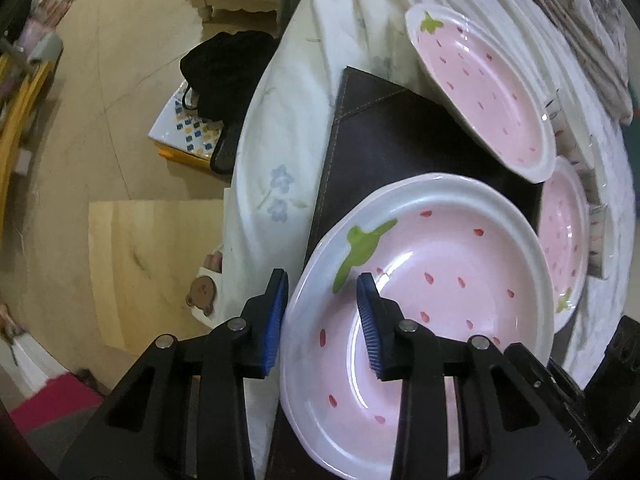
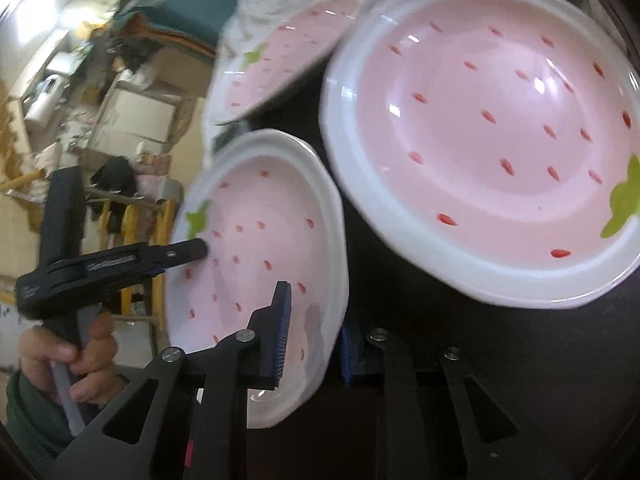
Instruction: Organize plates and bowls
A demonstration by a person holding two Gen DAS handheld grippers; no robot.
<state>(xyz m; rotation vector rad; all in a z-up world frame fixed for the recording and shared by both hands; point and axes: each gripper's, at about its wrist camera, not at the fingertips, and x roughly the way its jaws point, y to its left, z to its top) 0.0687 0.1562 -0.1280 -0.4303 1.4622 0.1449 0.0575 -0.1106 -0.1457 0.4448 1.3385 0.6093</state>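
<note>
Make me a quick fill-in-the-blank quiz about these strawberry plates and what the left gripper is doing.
1. ___ pink plates show in the left wrist view.
2. The nearest plate has a leaf mark coloured ___.
3. The left gripper has its jaws on that plate's ___.
4. The white cloth bears ___ flowers.

Missing words: three; green; rim; blue.

On the mat (image 1: 400, 140), the nearest plate (image 1: 420, 280) lies at six o'clock, a second plate (image 1: 480, 92) at one, a third (image 1: 564, 240) at three.
</note>
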